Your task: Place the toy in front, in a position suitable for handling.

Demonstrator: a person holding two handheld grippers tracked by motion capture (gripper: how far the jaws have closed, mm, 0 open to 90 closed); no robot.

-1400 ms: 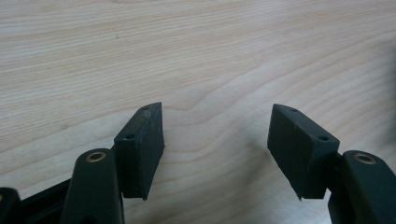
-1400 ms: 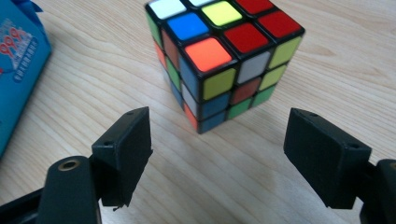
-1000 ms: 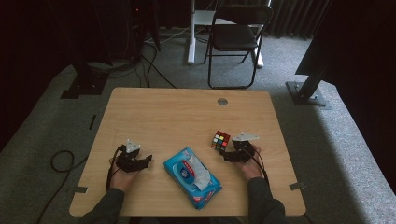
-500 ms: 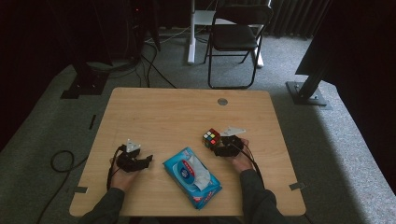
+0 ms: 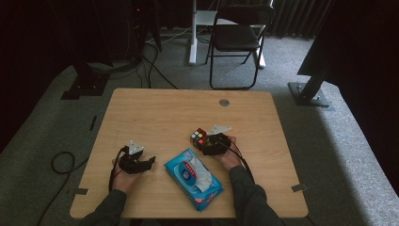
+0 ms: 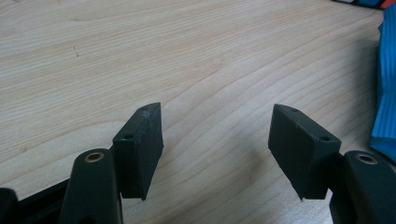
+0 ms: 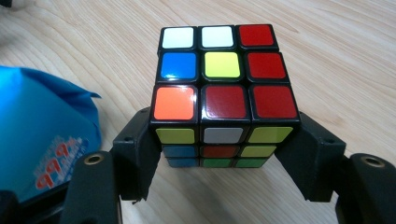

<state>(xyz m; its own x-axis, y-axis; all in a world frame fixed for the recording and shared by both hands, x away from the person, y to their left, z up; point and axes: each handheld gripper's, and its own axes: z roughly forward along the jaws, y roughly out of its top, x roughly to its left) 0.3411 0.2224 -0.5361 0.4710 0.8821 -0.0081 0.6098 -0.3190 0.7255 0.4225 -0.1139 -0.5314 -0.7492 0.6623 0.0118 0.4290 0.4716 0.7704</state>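
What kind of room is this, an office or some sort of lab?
Probably a lab or recording studio: a bare wooden table on grey carpet, a folding chair, dark curtains, and metal stands with cables around.

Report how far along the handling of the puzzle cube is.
Done: the right claw has just closed its jaws onto the puzzle cube, one pad against each side. In hand: the cube sits gripped above the table, beside the blue wipes pack. Left: probably carrying it to wherever it goes. The left claw rests open with nothing between its jaws.
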